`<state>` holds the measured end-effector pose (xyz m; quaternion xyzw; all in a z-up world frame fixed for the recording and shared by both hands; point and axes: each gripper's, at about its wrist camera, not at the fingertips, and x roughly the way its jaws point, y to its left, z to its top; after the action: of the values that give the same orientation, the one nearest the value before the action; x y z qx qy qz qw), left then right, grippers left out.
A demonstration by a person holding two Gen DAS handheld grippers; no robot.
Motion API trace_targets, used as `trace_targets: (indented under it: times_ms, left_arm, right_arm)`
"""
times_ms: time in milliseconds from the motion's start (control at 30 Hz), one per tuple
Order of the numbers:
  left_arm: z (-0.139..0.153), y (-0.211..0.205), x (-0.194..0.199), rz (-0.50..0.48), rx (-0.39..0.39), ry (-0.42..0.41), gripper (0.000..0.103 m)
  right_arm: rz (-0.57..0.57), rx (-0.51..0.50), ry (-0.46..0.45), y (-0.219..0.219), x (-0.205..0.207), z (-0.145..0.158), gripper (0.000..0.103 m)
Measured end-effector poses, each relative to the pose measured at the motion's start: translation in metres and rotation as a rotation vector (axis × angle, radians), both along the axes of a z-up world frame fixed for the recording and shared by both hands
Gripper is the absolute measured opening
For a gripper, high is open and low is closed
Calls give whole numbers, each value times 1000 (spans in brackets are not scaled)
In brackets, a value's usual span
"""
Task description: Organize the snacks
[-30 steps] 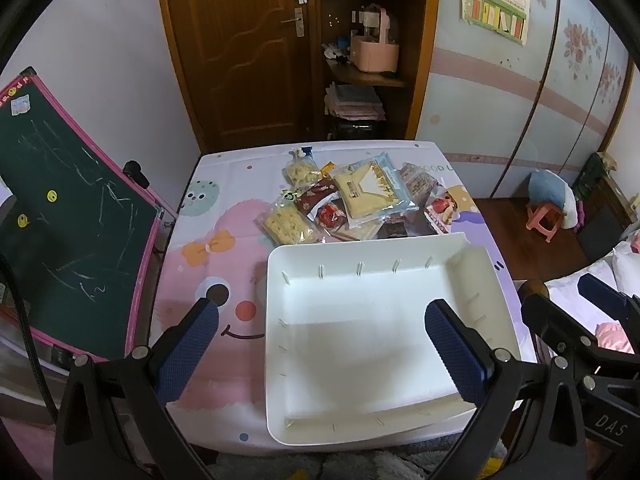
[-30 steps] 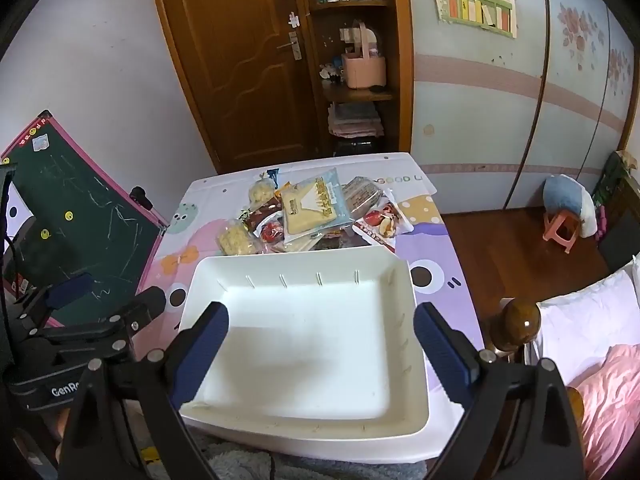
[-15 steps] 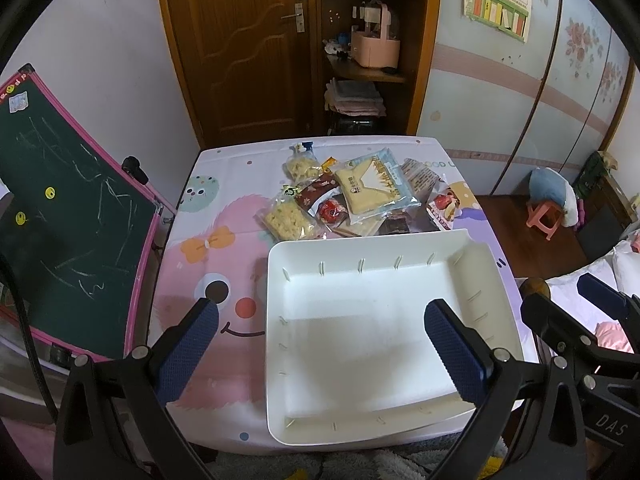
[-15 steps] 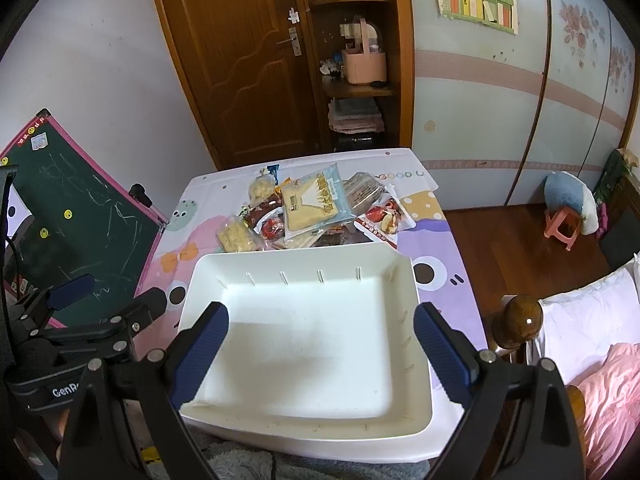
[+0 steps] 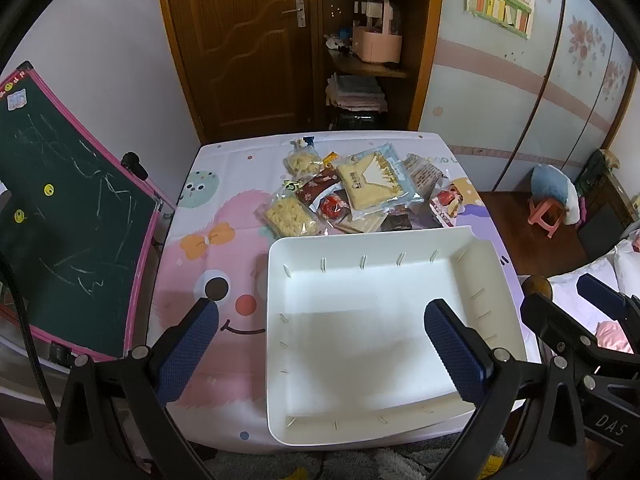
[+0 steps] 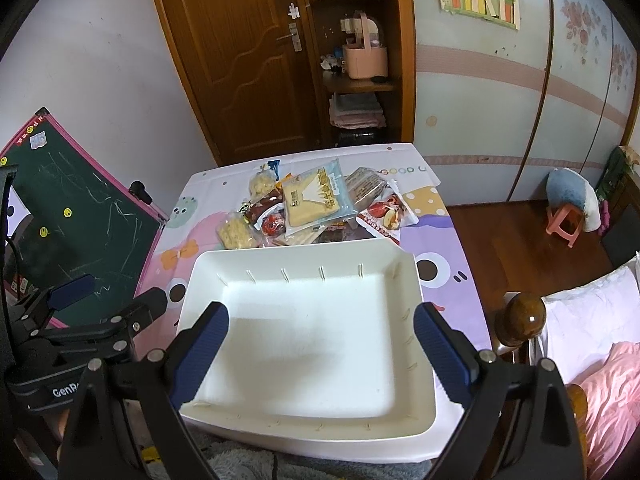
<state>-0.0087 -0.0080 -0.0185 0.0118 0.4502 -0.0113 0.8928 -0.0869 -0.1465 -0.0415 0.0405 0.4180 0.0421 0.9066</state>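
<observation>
Tabletop was covered by a cartoon cloth; snack packets were heaped behind a white tray; both tools were held released.

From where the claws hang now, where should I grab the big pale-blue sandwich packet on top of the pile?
Take the big pale-blue sandwich packet by its free far edge, coming down from above. It lies flat on top of the snack pile, so only its thin sealed border offers a pinch; its near edge sits close behind the white plastic tray's wall.

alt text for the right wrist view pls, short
An empty white plastic bin sits on a cartoon-print tablecloth, framed by the open right gripper. Behind it lies a pile of wrapped snack packets; the left gripper shows at left.
</observation>
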Motion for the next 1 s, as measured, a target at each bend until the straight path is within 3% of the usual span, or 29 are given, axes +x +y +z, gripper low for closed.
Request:
trace_targets:
  times_ms: [567,1000]
  left_arm:
    - [-14,9,4,2,8,8,102]
    - [18,10,13,9,56,-87,102]
  right_arm:
    - [7,-1,17,0,10,-9,94]
    - [11,-68,-82,-12,44,34,94]
